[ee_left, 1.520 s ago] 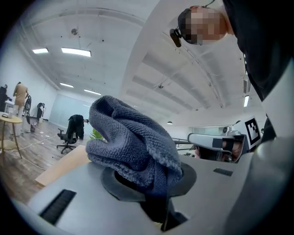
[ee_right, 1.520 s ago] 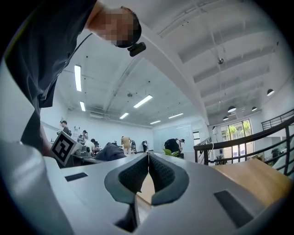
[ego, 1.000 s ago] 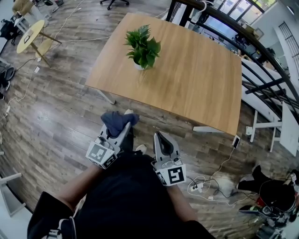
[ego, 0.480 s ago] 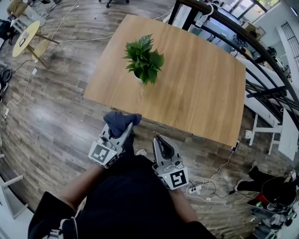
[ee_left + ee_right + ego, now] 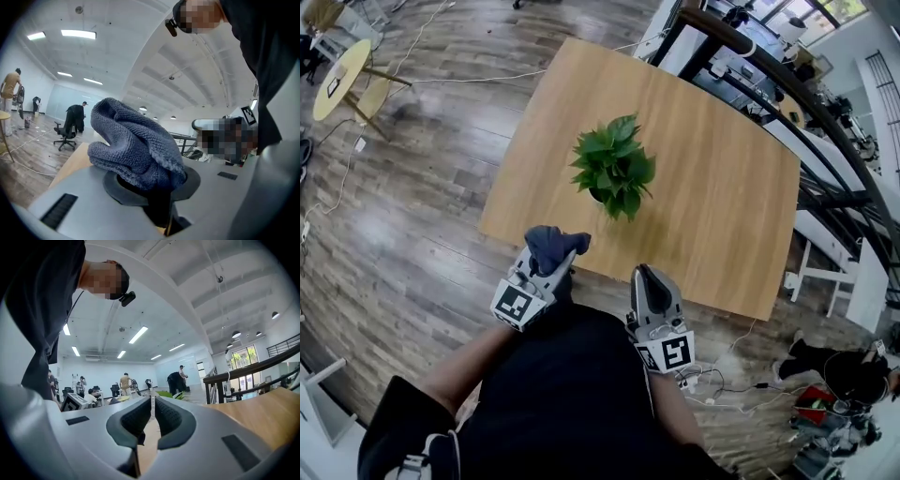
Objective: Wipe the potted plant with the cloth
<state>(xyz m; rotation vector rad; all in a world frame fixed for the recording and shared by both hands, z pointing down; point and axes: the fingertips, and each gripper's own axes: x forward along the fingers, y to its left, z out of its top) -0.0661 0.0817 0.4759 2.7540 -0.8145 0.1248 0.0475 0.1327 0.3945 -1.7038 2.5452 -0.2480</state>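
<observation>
The desk (image 5: 722, 187) is found closer than a second ago. Its near edge, formerly well ahead of both tools, now lies at their tips. The potted plant (image 5: 614, 173) is likewise brought nearer in the head view. From this the approach is judged almost complete. Wiping is not yet begun, and no leaf is touched.

The left hand-held gripper (image 5: 549, 267) is recorded as clamped on the cloth (image 5: 553, 246), which is bunched up above its jaws. The right hand-held gripper (image 5: 645, 277) is pressed together, with nothing held between its jaws.

The potted plant is placed ahead of both tools, to the right of the left hand-held gripper and slightly left of the right one. It is near the cloth but apart from it.
</observation>
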